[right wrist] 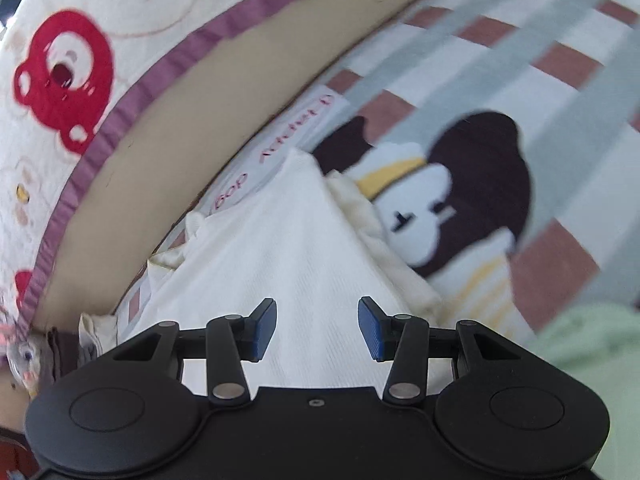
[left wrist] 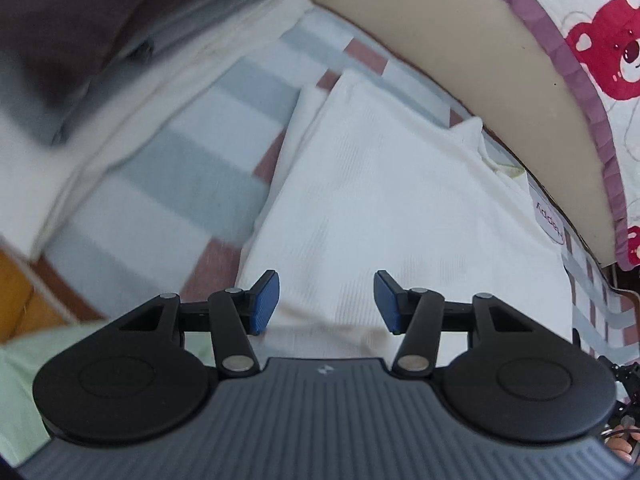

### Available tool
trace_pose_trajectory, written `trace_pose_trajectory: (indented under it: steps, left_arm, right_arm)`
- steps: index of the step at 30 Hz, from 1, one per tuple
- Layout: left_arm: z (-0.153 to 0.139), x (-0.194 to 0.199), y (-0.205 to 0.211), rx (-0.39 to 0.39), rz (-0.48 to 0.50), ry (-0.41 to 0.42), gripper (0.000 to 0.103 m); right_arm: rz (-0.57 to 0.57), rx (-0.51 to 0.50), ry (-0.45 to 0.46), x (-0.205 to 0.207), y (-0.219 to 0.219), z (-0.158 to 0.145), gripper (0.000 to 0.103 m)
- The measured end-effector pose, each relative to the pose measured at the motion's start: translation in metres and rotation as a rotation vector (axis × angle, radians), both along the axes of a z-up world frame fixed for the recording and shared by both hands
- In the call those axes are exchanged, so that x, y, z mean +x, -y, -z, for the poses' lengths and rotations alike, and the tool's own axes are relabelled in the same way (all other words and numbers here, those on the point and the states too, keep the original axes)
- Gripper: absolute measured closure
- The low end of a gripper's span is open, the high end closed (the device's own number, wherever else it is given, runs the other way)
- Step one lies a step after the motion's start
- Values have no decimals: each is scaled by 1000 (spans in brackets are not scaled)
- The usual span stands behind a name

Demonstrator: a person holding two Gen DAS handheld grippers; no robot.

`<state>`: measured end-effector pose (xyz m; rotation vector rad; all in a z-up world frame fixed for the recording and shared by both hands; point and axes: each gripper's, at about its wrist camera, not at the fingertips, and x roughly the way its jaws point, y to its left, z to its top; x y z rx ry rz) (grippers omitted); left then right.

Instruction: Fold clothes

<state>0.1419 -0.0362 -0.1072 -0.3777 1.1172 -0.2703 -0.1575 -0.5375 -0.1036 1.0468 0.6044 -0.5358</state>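
Both my grippers released above a folded white garment on the checked blanket.

My left gripper (left wrist: pixel 326 300) stands with its blue pads apart and nothing between them; my right gripper (right wrist: pixel 317 328) is likewise spread and empty. The white garment (left wrist: pixel 372 200) lies folded on the checked blanket (left wrist: pixel 168 168), directly ahead of both tools. In the left view its long axis runs from 6 toward 12 o'clock, narrowing at the far end; its near edge is hidden under my gripper body. Layers show along its 9 o'clock edge. The upper left of that view is blurred; a dark cloth (left wrist: pixel 68 20) there cannot be identified. In the right view the garment's far corner points to 12 o'clock, partly covering a cartoon figure (right wrist: pixel 452 196) printed on the blanket. A bear-print quilt (right wrist: pixel 60 72) borders the scene at 10 o'clock. A pale green cloth (right wrist: pixel 592 356) is cut off at 4 o'clock.
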Motion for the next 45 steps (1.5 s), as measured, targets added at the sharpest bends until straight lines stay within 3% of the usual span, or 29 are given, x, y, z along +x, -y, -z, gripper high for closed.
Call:
trace_pose_trajectory:
  steps: [2,5,9,13,18,20,22,24,29,30,31,32,35,38,41,45]
  left_arm:
    - [2,-4,1,9,14,-17,53]
    - [1,-13,4,2,66,-46,53]
    - [9,-24,3,-10,111,-69,52]
    - [24,-25,5,-38,119,-90,52]
    - [31,-18,11,-76,128,-46,51]
    - [32,-16,17,-38,142,-18,51]
    - [31,-18,29,62,183,32,51]
    - [30,-19,39,144,222,78,51]
    - [37,-15,35,72,212,47,51]
    - [38,-14,33,61,201,43,51]
    - [39,-14,31,59,192,43,51]
    - [39,-14,30,63,185,43,51]
    - [39,-15,25,73,169,38,51]
    - [41,-15,17,77,146,10,51]
    - [46,-12,2,39,105,-30,51]
    - [49,-10,-17,-21,47,-58,51]
  right_arm:
    - [12,-1,-11,-4,0,-3,46]
    - [30,-6,-96,-2,4,-1,46]
    - [-4,173,-104,1,8,15,45]
    - [-44,232,-173,12,5,29,45]
    - [-43,300,-256,18,4,46,44]
    - [11,325,-272,14,6,53,44]
    - [62,348,-280,10,7,60,44]
    - [103,331,-264,11,2,62,44]
    - [174,261,-201,17,-10,62,41]
    - [174,240,-169,17,-10,62,48]
    - [170,215,-134,17,-10,60,87]
    - [163,192,-108,17,-10,58,97]
    - [154,28,-84,13,-14,34,98]
    - [144,-106,-176,22,-19,19,99]
    - [112,-136,-279,37,-19,24,99]
    - [119,-119,-233,30,-17,23,99]
